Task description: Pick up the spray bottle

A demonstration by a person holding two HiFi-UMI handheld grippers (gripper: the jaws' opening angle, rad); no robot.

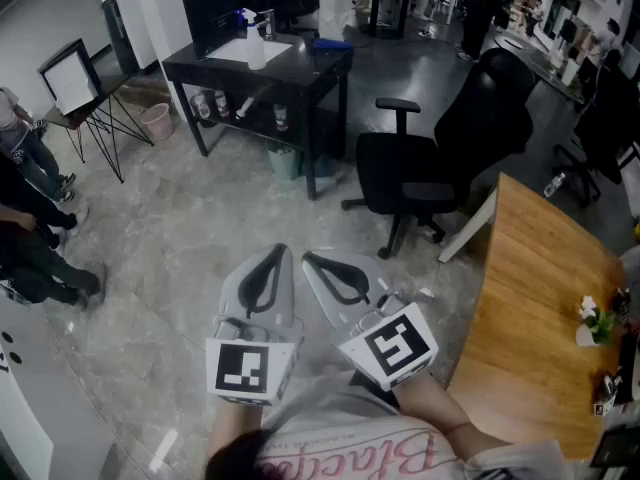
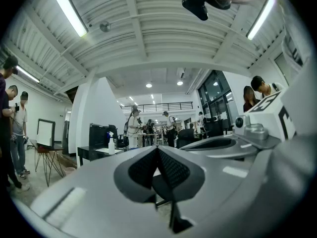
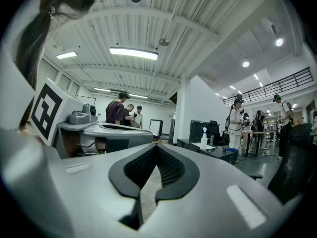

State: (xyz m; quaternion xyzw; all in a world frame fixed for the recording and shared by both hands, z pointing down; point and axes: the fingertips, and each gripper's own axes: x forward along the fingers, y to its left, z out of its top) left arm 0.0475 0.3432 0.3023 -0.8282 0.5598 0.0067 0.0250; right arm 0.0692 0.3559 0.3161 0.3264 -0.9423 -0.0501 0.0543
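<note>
White plastic spray bottle with blue trigger head [image 1: 255, 44] stands upright on the black table [image 1: 310, 64], well away from the left tool [image 1: 274, 260] and right tool [image 1: 316, 264], both closed, empty. Advice: approach table, open one tool wide, clamp the bottle's body.

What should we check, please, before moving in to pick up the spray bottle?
1. Spray bottle in sight, upright on the black table: ok.
2. Bottle within reach: not ok, the table stands far across the floor.
3. Left gripper empty: ok.
4. Right gripper empty: ok.
5. Fingers apart for a grasp: not ok, both pairs are shut.
6. Office chair off the straight line to the table: ok.
</note>
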